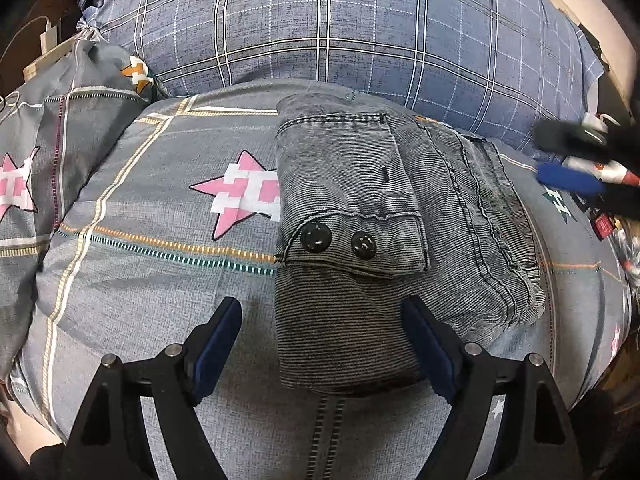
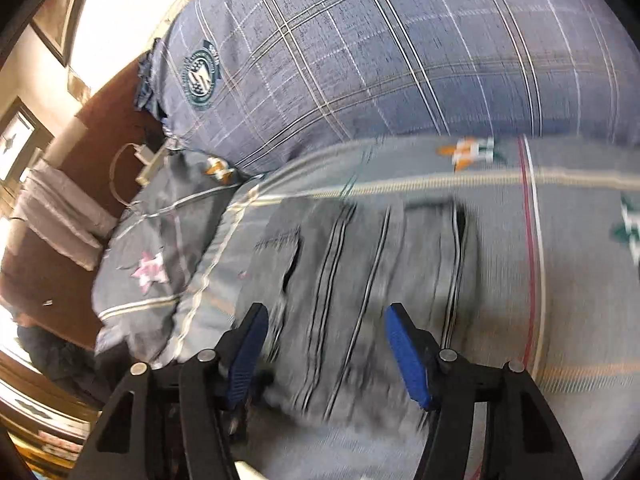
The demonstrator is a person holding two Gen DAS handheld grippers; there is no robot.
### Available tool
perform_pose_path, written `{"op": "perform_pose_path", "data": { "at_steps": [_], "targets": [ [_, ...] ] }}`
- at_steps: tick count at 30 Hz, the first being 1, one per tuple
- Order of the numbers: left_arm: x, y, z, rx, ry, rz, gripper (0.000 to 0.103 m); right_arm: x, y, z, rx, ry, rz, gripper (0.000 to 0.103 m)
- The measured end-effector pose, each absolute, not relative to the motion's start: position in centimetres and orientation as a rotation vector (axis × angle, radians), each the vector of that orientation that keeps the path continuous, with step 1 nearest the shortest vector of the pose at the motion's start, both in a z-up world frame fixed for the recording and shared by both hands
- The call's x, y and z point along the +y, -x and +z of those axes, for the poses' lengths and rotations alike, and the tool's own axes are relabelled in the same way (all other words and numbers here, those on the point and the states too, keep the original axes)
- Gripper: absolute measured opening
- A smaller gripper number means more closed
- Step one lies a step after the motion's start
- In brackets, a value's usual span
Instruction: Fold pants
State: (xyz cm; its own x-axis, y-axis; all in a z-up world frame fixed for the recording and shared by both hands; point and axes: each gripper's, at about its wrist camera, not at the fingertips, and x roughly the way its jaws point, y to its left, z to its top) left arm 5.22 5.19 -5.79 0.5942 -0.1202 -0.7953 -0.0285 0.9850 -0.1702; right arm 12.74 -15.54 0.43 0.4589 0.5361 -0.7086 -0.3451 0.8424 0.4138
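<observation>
L gripper (image 1: 322, 336) jaws apart, nothing clamped, hovering at near edge of grey denim pants (image 1: 384, 216). R gripper (image 2: 326, 354) also apart, empty, over same bundle. Pants lie as compact folded stack on star-print quilt (image 1: 160, 240), by plaid pillow (image 1: 360, 32). Folding looks basically done; maybe a tidy-up left.

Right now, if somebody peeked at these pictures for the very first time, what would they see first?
Probably the folded grey pants lying in the middle of the grey bedspread, with two shiny black buttons facing up. Just left of them is a big pink star printed on the cover, and behind everything sits a blue checked pillow. The open left gripper hovers at the pants' near end.
</observation>
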Motion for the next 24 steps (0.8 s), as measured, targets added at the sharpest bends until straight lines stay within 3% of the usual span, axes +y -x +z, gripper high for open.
{"op": "perform_pose_path", "data": {
  "at_steps": [4, 6, 15, 18, 21, 24],
  "targets": [
    [5.3, -5.4, -6.1, 0.930, 0.173, -0.062, 0.084, -13.7, -16.8, -2.0, 0.983, -0.107, 0.454, 0.065],
    [5.2, -5.4, -6.2, 0.929, 0.168, -0.065, 0.084, -13.7, -18.9, -6.0, 1.104, -0.071, 0.376, 0.065],
    [5.1, -5.1, -6.0, 0.914, 0.158, -0.055, 0.084, -15.3, -11.4, -0.9, 0.941, -0.091, 0.415, 0.065],
    [5.2, -5.1, -5.9, 0.918, 0.158, -0.055, 0.084, -15.6, -7.7, -1.8, 0.902, -0.039, 0.371, 0.066],
    [5.5, -4.7, -4.7, 0.906, 0.182, -0.033, 0.084, -14.6, -7.4, -6.1, 0.988, 0.080, 0.327, 0.067],
    [5.5, -3.0, -2.6, 0.835, 0.157, -0.007, 0.084, -16.0, -6.5, -3.7, 0.936, -0.026, 0.338, 0.067]
  ]
}}
